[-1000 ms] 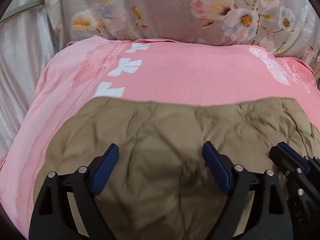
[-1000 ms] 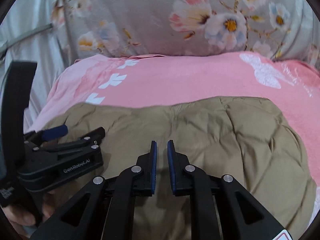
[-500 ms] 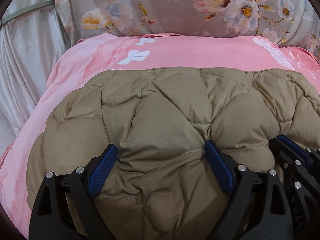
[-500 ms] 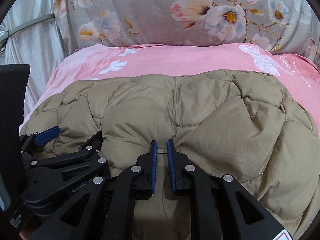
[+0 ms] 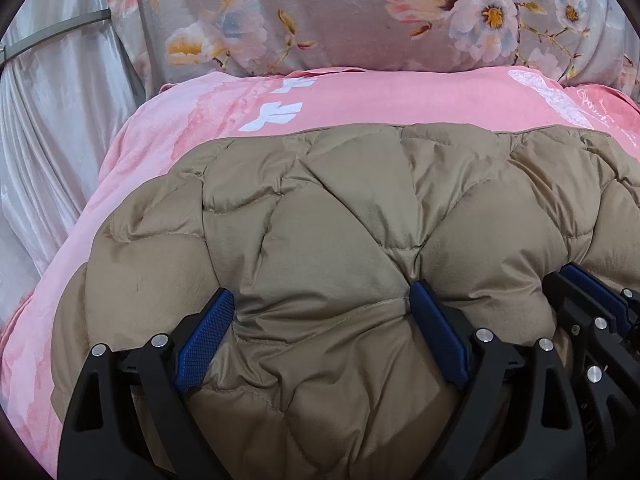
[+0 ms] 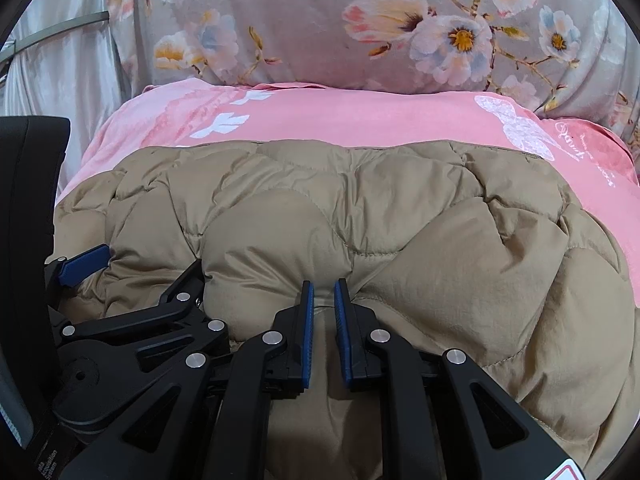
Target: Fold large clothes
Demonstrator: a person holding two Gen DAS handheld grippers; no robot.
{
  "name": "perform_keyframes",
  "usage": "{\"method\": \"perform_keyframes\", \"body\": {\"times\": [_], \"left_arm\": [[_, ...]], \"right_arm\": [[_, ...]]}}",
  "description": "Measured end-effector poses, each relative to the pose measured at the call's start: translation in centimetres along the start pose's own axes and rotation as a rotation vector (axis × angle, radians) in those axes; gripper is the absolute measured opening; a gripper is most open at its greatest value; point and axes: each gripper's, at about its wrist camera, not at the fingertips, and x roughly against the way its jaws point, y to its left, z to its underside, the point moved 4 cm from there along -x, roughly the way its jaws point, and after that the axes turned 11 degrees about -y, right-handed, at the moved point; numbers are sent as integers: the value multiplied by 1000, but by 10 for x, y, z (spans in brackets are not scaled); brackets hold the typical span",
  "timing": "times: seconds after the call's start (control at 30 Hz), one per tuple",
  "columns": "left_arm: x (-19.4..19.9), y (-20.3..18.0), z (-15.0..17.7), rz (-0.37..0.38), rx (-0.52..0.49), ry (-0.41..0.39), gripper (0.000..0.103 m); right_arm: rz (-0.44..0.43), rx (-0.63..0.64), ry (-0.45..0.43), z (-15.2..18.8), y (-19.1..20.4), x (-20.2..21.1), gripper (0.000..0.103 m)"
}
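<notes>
Hand-held gripper (image 6: pixel 322 308) pinches tan jacket (image 6: pixel 360 220) on pink bedspread (image 6: pixel 340 120).

A: Where do both wrist cameras look from?
B: Low and close over the tan quilted jacket (image 5: pixel 340 240), facing the floral pillow (image 6: pixel 320 28) beyond it.
A: Shared ground?
B: Jacket, pillow, pink sheet (image 5: pixel 380 96).

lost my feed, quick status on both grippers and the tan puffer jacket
Left gripper open, jaws wide over the jacket. Right gripper shut on jacket fold. Jacket lies on pink bedspread. Nothing in the way.
</notes>
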Motion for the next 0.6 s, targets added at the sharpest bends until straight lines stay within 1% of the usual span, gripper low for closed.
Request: {"method": "perform_keyframes", "body": {"times": [0.07, 0.13, 0.2, 0.23, 0.27, 0.3, 0.33, 0.37, 0.43, 0.47, 0.5, 0.53, 0.57, 0.6], "left_arm": [[1, 2, 0, 12, 16, -6, 87], [7, 11, 0, 60, 67, -12, 87], [25, 34, 4, 122, 147, 3, 87], [32, 41, 5, 144, 174, 4, 87], [47, 57, 7, 178, 212, 7, 87], [61, 75, 9, 186, 235, 13, 89], [71, 92, 12, 186, 250, 18, 91], [79, 106, 15, 187, 266, 18, 92], [88, 140, 26, 155, 304, 33, 94], [88, 158, 34, 125, 325, 64, 94], [82, 175, 44, 106, 361, 114, 94], [78, 182, 51, 101, 384, 144, 94], [69, 193, 63, 111, 447, 190, 94], [64, 198, 70, 130, 490, 216, 94]], "right_arm": [[-5, -2, 2, -1, -1, -1, 13], [-19, -18, 5, 0, 0, 0, 13], [-24, -12, 15, -2, 0, 0, 13], [-10, 11, 24, -4, 2, 3, 13], [2, 23, 29, -7, 5, 6, 13], [-3, 12, 28, -10, 7, 11, 13], [-22, -14, 27, -14, 8, 15, 13], [-58, -58, 24, -18, 10, 20, 13], [-111, -125, 28, -25, 17, 24, 13], [-126, -136, 40, -27, 23, 21, 13], [-134, -140, 62, -27, 29, 16, 14], [-136, -142, 78, -25, 35, 12, 16], [-132, -141, 87, -23, 39, 8, 16], [-129, -135, 94, -20, 42, 6, 16]]}}
